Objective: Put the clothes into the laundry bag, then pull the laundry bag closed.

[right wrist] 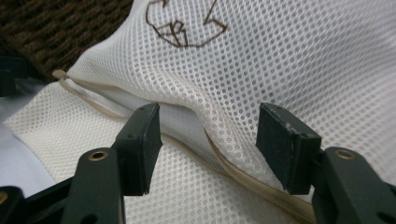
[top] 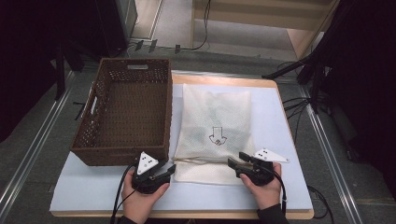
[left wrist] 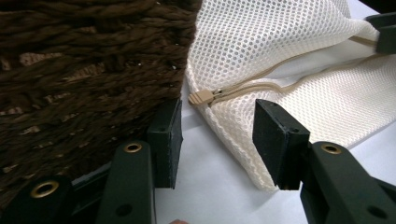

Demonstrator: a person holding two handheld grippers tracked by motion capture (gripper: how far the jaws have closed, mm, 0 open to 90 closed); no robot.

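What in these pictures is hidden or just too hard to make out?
- Contents of the cream mesh zip bag: high view, a dark shape blurred behind the mesh.
- Small brown drawing on it: right gripper view, cut off by the top edge.
- Brown woven basket: high view, its near wall hides part of the floor inside.
- Beige zipper pull: left gripper view, any marking is too small.
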